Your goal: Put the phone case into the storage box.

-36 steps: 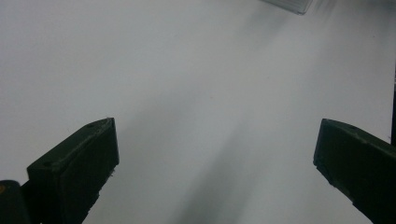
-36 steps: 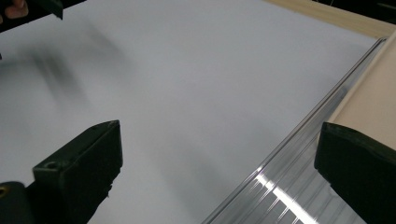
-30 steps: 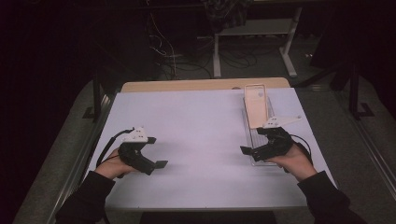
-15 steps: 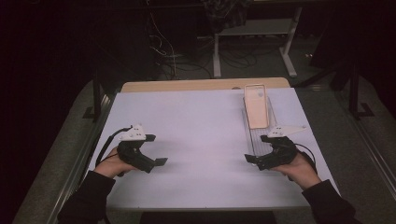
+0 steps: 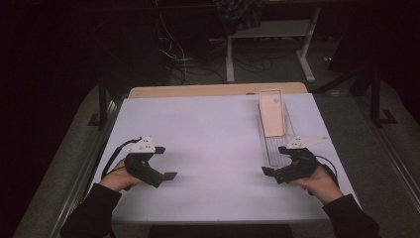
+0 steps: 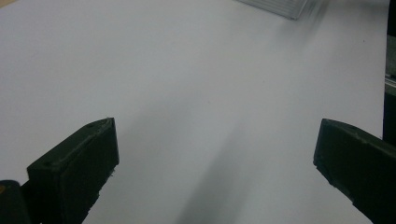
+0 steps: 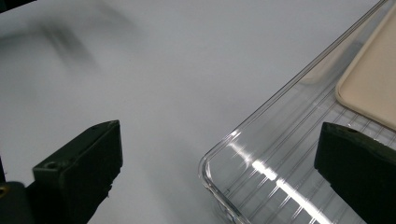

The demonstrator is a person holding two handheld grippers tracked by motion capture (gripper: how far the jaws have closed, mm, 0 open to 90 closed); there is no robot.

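Observation:
A clear ribbed plastic tray lies lengthwise on the right half of the white table. A flat beige rectangular piece rests in its far end. My right gripper hovers open just in front of the tray's near end. In the right gripper view the tray's rounded corner sits between the open jaws, with the beige piece at the right edge. My left gripper is held low over the bare left part of the table, jaws wide apart and holding nothing.
The wooden far edge of the table shows behind the white sheet. Metal rails run along both sides. Cables and a white stand are on the dark floor beyond. A corner of the tray appears far off in the left gripper view.
My right gripper has drawn back toward the near edge, off the tray's near end. The left gripper has hardly moved.

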